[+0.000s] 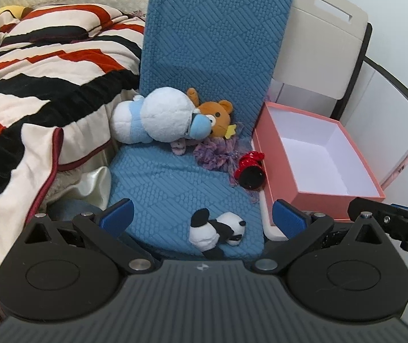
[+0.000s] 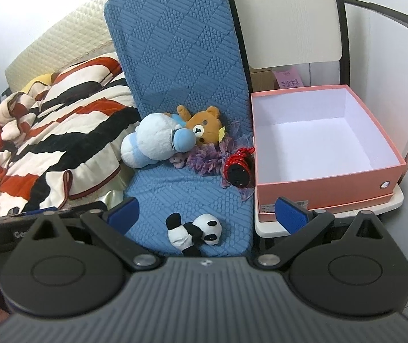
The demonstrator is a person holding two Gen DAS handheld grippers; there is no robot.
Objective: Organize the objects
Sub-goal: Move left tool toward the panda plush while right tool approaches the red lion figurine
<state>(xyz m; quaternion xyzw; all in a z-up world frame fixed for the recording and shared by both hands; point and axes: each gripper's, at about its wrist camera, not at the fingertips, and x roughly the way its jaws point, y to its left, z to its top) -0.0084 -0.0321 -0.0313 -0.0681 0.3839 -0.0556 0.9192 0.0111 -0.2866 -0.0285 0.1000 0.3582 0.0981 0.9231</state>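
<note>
Both the left gripper (image 1: 201, 214) and right gripper (image 2: 207, 214) hold their jaws spread wide, empty, above a small black-and-white plush panda (image 1: 218, 230) at the blue quilted chair cushion's (image 1: 181, 183) front edge.

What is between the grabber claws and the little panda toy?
Nothing visible. Both the left gripper and the right gripper are open, and the panda lies alone on the front of the blue cushion, just ahead of them. The other toys sit farther back.
</note>
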